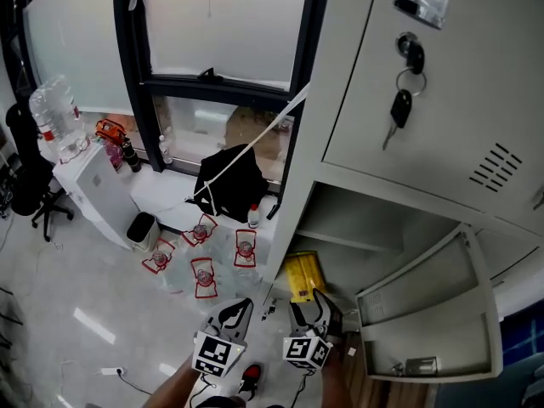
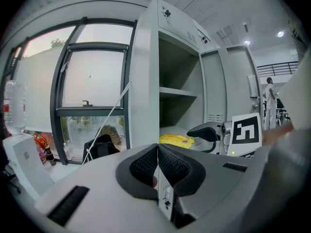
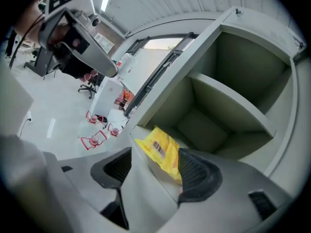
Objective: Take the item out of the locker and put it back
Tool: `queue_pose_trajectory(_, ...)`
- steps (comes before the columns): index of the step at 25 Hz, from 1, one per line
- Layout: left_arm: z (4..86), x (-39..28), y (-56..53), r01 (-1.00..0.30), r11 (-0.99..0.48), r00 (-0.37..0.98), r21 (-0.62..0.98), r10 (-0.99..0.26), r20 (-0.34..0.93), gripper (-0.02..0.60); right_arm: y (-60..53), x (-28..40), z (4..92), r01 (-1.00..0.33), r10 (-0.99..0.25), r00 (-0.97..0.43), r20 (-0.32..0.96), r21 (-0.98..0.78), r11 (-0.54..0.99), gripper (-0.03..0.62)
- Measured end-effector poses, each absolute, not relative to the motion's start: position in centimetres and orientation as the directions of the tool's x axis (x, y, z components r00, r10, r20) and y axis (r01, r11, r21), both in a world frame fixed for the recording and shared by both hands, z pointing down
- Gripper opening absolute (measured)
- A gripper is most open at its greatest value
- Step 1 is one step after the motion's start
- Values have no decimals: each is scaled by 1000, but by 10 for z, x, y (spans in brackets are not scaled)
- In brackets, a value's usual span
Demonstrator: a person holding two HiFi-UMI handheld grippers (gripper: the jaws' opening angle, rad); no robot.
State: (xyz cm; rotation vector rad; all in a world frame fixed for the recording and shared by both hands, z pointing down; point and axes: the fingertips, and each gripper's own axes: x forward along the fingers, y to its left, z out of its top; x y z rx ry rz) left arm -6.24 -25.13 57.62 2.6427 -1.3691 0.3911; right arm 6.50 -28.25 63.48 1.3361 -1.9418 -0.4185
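On the locker (image 3: 206, 125) floor, the yellow packet (image 3: 163, 152) is being let lie between the released right claw's (image 3: 155, 171) spread jaws, seemingly put back, while the clenched, empty left claw (image 2: 158, 166) is being kept idle outside the locker.

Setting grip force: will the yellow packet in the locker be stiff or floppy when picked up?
Probably floppy: the yellow packet looks like thin, creased film, so it may sag from an edge pinch. Likely light, since it lies flat and thin. Glossy film could slip; pushed, it should slide on the locker floor, not roll.
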Motion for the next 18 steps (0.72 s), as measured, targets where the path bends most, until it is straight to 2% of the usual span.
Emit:
queue_pose_trajectory(4,579,-67,-254,-824,-567,542,7,-786,298,23,-289,64,641,-653,-899,-187,396,633,415,294)
queue_pose_trajectory(9,581,-70,-255,-829,-559,535,6,-790,300,23,-292,67,640,-628,-919,-148,364,683,372,130)
queue_pose_trajectory(12,580,-69,-255,-828,-561,538,10,-789,296,23,-294,70,636,-614,-923,-132,360,702,362,64)
queue_pose_trajectory(18,577,-65,-256,-824,-567,544,6,-787,289,23,-296,72,634,-614,-920,-124,372,700,366,25)
